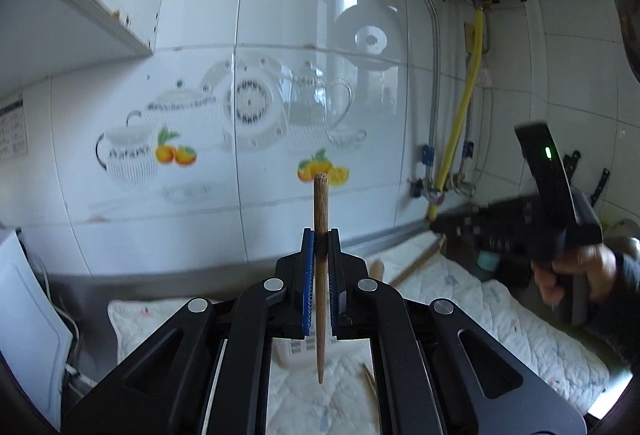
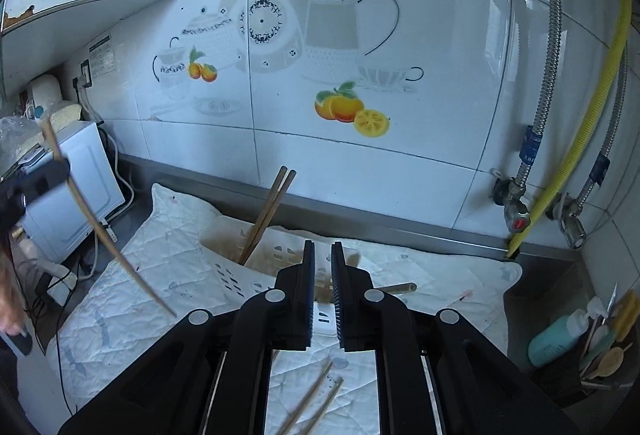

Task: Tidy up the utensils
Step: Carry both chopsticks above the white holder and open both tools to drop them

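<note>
Your left gripper [image 1: 320, 235] was clamped tight on a single wooden chopstick [image 1: 320, 275], which stood nearly upright between the blue pads, its blunt end above them and its tapered tip hanging over the white quilted mat [image 1: 460, 287]. Your right gripper [image 2: 321, 247] held nothing, its jaws parted by a narrow gap above the white slotted utensil holder [image 2: 240, 271] on the mat. Two chopsticks [image 2: 268, 213] leaned upright in that holder against the tiled wall, and two loose chopsticks [image 2: 316, 399] lay on the mat below the right gripper.
</note>
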`<move>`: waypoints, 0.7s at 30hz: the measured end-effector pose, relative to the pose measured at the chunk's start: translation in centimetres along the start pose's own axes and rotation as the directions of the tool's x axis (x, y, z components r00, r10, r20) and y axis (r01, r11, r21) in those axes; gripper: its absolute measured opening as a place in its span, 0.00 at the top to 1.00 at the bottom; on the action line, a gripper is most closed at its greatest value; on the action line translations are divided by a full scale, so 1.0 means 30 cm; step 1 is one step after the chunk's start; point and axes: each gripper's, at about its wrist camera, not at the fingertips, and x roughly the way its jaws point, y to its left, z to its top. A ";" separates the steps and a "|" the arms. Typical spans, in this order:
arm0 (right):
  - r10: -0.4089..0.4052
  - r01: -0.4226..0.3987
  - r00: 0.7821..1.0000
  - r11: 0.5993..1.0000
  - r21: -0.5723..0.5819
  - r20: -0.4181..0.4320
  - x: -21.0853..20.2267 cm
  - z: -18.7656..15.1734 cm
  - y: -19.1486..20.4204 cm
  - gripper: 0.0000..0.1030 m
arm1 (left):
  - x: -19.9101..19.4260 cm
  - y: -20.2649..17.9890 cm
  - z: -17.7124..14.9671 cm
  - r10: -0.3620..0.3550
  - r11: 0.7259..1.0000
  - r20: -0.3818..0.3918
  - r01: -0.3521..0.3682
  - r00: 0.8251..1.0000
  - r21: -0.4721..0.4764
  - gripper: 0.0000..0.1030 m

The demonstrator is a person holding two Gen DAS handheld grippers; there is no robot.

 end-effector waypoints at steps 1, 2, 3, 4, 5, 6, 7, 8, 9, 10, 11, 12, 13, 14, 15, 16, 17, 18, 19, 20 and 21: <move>-0.003 0.003 1.000 1.000 0.001 0.007 -0.003 -0.003 -0.003 0.85 | 0.012 0.002 0.028 0.006 1.000 0.011 -0.006 1.000 0.002 0.95; -0.008 0.008 1.000 1.000 -0.001 0.014 -0.008 -0.004 -0.004 0.82 | 0.025 0.005 0.053 0.010 1.000 0.022 -0.010 1.000 0.003 0.95; -0.013 0.013 1.000 1.000 -0.006 0.020 -0.016 -0.007 -0.005 0.81 | 0.039 0.009 0.077 0.018 1.000 0.033 -0.018 0.999 0.003 0.95; -0.023 0.023 0.999 1.000 -0.013 0.028 -0.026 -0.012 -0.005 0.79 | 0.053 0.013 0.096 0.026 1.000 0.041 -0.026 0.999 0.003 0.95; -0.028 0.028 0.999 0.999 -0.018 0.036 -0.036 -0.017 -0.006 0.78 | 0.070 0.017 0.112 0.031 1.000 0.046 -0.031 0.998 0.001 0.96; -0.025 0.026 0.999 0.999 -0.020 0.040 -0.045 -0.021 -0.008 0.78 | 0.090 0.023 0.128 0.038 0.999 0.053 -0.038 0.998 -0.005 0.96; -0.021 0.022 0.999 1.000 -0.021 0.045 -0.056 -0.028 -0.008 0.77 | 0.107 0.029 0.141 0.045 0.999 0.056 -0.044 0.997 -0.011 0.96; -0.023 0.024 0.998 0.999 -0.026 0.053 -0.071 -0.038 -0.007 0.76 | 0.127 0.035 0.153 0.051 0.999 0.056 -0.050 0.997 -0.017 0.96; -0.024 0.026 0.998 0.999 -0.034 0.060 -0.085 -0.048 -0.004 0.74 | 0.146 0.038 0.162 0.062 0.998 0.061 -0.061 0.996 -0.019 0.96; -0.020 0.023 0.998 0.999 -0.040 0.064 -0.098 -0.059 0.000 0.71 | 0.163 0.040 0.167 0.069 0.998 0.066 -0.068 0.995 -0.017 0.96; -0.015 0.018 0.998 0.999 -0.044 0.068 -0.112 -0.072 0.002 0.70 | 0.178 0.040 0.171 0.072 0.997 0.067 -0.071 0.995 -0.017 0.96; -0.013 0.016 0.997 0.999 -0.049 0.072 -0.124 -0.084 0.006 0.69 | 0.197 0.043 0.173 0.081 0.997 0.066 -0.080 0.995 -0.020 0.96; -0.008 0.012 0.997 0.999 -0.052 0.074 -0.134 -0.094 0.010 0.69 | 0.215 0.045 0.173 0.087 0.996 0.063 -0.086 0.994 -0.021 0.96; -0.002 0.006 0.997 0.998 -0.056 0.077 -0.145 -0.108 0.014 0.69 | 0.232 0.048 0.168 0.090 0.996 0.058 -0.089 0.994 -0.026 0.96; 0.003 0.001 0.997 0.998 -0.058 0.079 -0.154 -0.121 0.017 0.69 | 0.248 0.052 0.161 0.091 0.995 0.047 -0.090 0.995 -0.031 0.96; 0.008 -0.004 0.997 0.998 -0.058 0.081 -0.160 -0.133 0.020 0.69 | 0.268 0.056 0.152 0.094 0.995 0.033 -0.093 0.995 -0.036 0.96; 0.017 -0.012 0.997 0.998 -0.059 0.081 -0.167 -0.146 0.024 0.69 | 0.283 0.060 0.141 0.104 0.994 0.026 -0.103 0.994 -0.041 0.96; 0.023 -0.018 0.996 0.998 -0.058 0.082 -0.172 -0.159 0.029 0.69 | 0.296 0.066 0.128 0.105 0.993 0.019 -0.105 0.994 -0.046 0.95; 0.032 -0.028 0.996 0.998 -0.057 0.080 -0.176 -0.175 0.034 0.68 | 0.314 0.072 0.113 0.102 0.993 -0.001 -0.102 0.995 -0.053 0.95; 0.040 -0.035 0.996 0.998 -0.058 0.078 -0.180 -0.188 0.040 0.68 | 0.330 0.078 0.099 0.103 0.993 -0.022 -0.105 0.994 -0.059 0.95; 0.043 -0.039 0.996 0.997 -0.059 0.077 -0.182 -0.200 0.046 0.68 | 0.342 0.084 0.086 0.104 0.992 -0.036 -0.106 0.994 -0.063 0.95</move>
